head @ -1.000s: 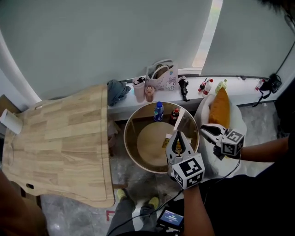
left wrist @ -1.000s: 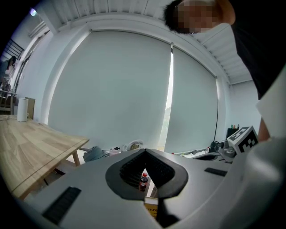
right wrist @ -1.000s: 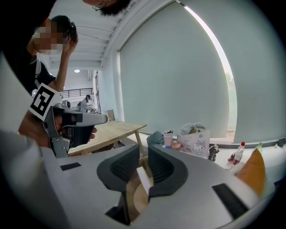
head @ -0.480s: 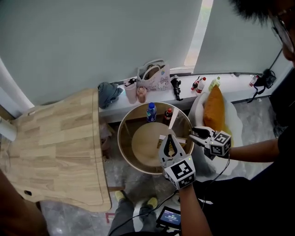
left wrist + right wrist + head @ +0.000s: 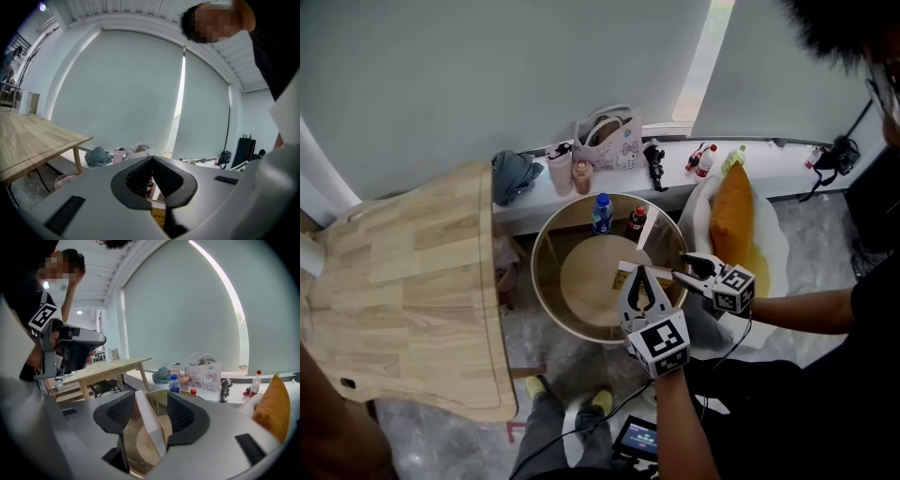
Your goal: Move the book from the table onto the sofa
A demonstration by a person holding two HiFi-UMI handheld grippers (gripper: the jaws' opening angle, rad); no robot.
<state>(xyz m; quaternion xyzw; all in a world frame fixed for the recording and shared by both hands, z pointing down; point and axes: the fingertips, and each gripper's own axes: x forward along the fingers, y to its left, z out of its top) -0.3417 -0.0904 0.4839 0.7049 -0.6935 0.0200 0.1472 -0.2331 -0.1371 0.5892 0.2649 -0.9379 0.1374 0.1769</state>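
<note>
**A:** What are the fingers doing?

**B:** The right gripper (image 5: 152, 400) has just been opening its jaws. The book (image 5: 151, 423) stands edge-on between them, lengthwise, above the round table (image 5: 534, 277). The left gripper (image 5: 151, 162) is closed and empty. The sofa (image 5: 773, 239) is on the right hand's side.

Over the round table (image 5: 540, 281), the right hand-held gripper (image 5: 682, 273) has just been opening its jaws around a thin book (image 5: 645, 269).
</note>
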